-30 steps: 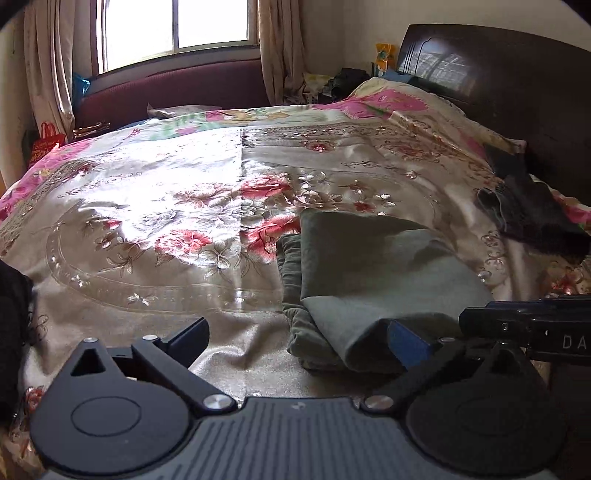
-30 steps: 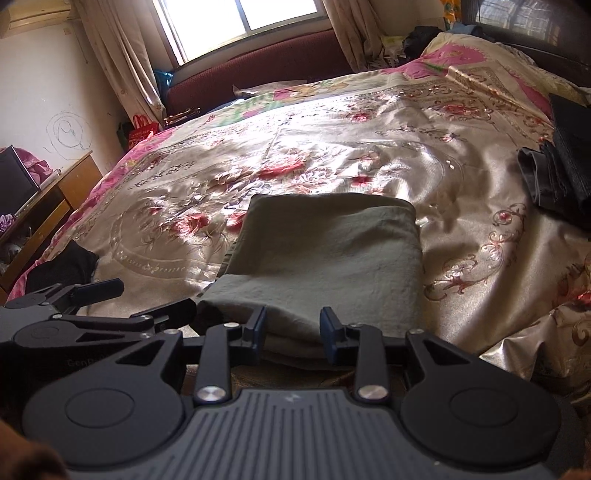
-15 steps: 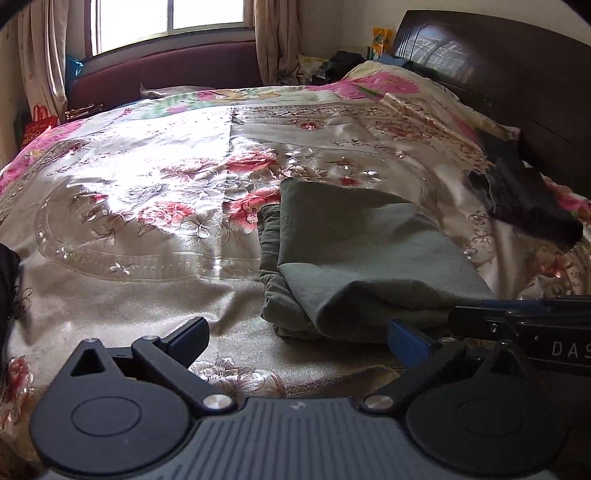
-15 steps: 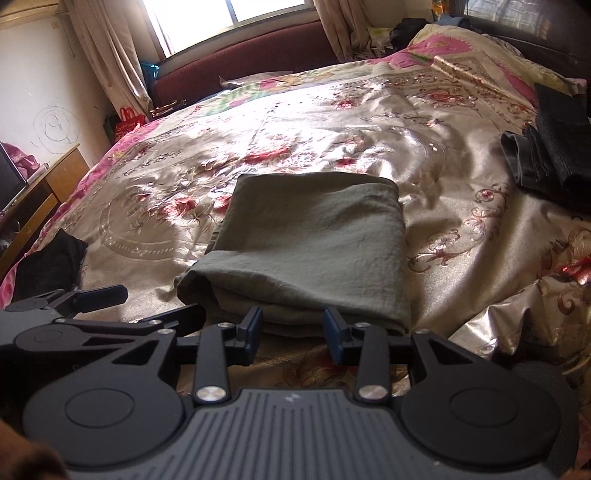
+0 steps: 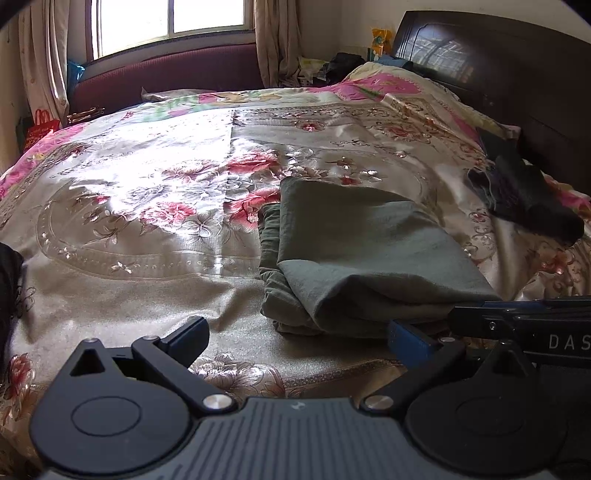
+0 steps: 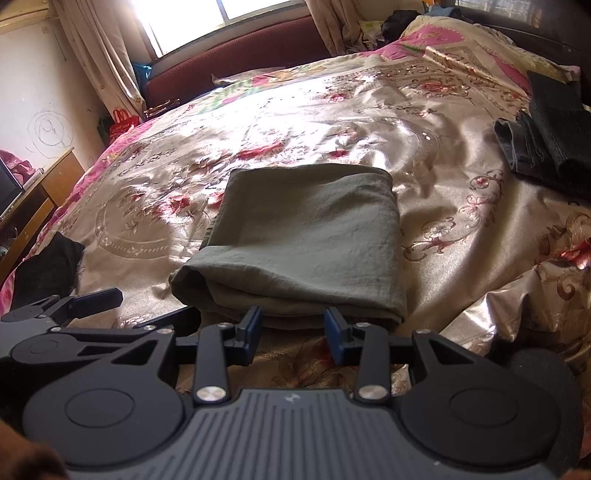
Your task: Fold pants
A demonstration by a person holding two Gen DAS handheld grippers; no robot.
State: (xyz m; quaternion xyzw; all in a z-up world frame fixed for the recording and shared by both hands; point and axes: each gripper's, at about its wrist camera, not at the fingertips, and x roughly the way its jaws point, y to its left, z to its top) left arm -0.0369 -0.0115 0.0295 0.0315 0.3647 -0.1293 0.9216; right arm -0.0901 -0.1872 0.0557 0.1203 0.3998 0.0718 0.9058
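On the flowered satin bedspread (image 6: 332, 122), toward the near edge of the bed, lie the olive-green pants (image 6: 306, 240), already folded into a thick, nearly square packet of several layers. They seem to be placed there because this part of the cover is flat and bare, with the pile of dark clothes (image 6: 546, 144) well apart at 2 o'clock in the right wrist view, so the packets do not mix. The right gripper (image 6: 293, 332) stands just before the near edge of the packet, at its 6 o'clock; its jaws have just been opening to a narrow gap, and the blue pads do not press on the cloth, so nothing is held. The left gripper (image 5: 295, 339) has its jaws wide apart and is empty; it hangs beside the near left corner of the pants, which are at 1 o'clock from it. Probably both tools are kept low and close because the last fold is only just laid and may need a small correction. The long axis of the packet runs from 6 to 12 o'clock in the right wrist view, away toward the window (image 6: 266, 7). The thick rounded end, with the layers showing, points to the person; the far edge lies flat at 12 o'clock.
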